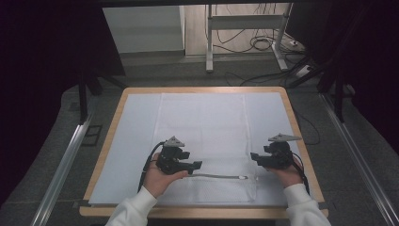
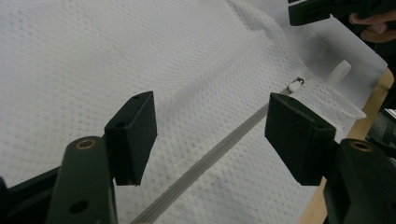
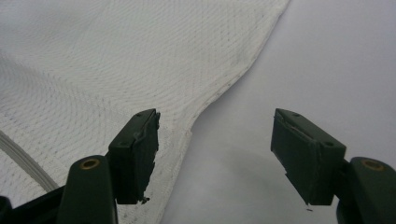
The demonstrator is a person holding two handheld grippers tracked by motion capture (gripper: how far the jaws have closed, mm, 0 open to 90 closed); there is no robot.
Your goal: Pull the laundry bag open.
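A white mesh bag (image 1: 202, 136) lies flat on the table, with a grey zipper (image 1: 216, 176) along its near edge. The zipper's pull (image 2: 295, 85) sits at the right end of the track. My left gripper (image 1: 197, 165) hovers just above the zipper (image 2: 210, 158), jaws wide apart with nothing between them. My right gripper (image 1: 254, 158) is at the bag's right edge (image 3: 219, 88), open, its left pad (image 3: 140, 149) over the mesh and its right pad (image 3: 303, 154) over the bare sheet.
A pale sheet (image 1: 131, 141) covers the wooden table (image 1: 301, 155). Metal rails (image 1: 66, 160) run along both sides. A desk frame and cables (image 1: 263, 42) stand on the floor beyond the far edge.
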